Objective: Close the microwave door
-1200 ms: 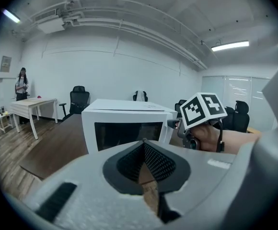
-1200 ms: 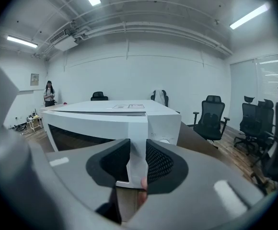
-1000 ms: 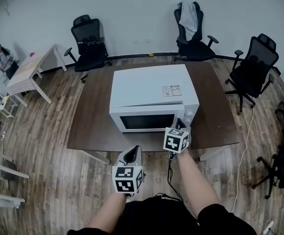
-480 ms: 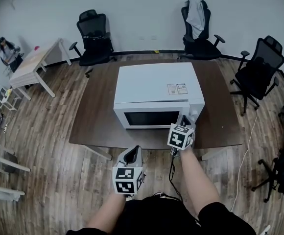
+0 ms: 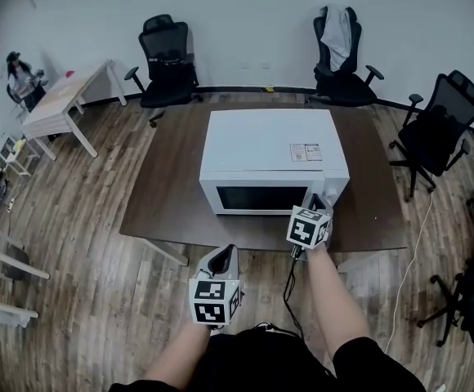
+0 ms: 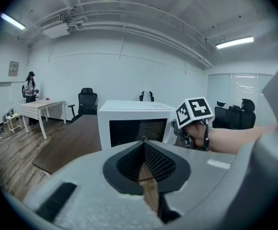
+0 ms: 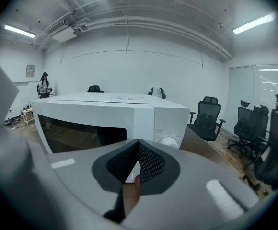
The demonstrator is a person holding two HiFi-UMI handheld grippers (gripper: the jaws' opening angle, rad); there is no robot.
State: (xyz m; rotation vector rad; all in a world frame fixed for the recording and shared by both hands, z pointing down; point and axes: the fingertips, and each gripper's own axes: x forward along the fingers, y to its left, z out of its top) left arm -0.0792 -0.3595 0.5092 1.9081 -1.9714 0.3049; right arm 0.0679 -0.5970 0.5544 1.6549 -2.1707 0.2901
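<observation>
A white microwave (image 5: 274, 149) stands on the brown table (image 5: 172, 194), and its dark-windowed door (image 5: 257, 197) lies flush with the front. My right gripper (image 5: 317, 199) is shut with nothing in it, its tips just in front of the control panel by the white dial (image 7: 168, 141). In the right gripper view, the microwave (image 7: 105, 116) fills the left side behind the right gripper (image 7: 139, 142). My left gripper (image 5: 223, 256) hangs back over the floor, short of the table's near edge, shut and holding nothing. The left gripper view looks past the left gripper (image 6: 144, 140) to the microwave (image 6: 134, 123).
Black office chairs (image 5: 169, 60) stand round the table's far side and on the right (image 5: 441, 129); one (image 5: 341, 51) has a grey garment over it. A light side table (image 5: 57, 104) and a person (image 5: 20, 78) are at far left. A cable (image 5: 286, 288) trails on the wooden floor.
The head view has drifted, so the microwave sits a little lower and further right. Both grippers keep their places relative to the microwave, and the door looks the same.
</observation>
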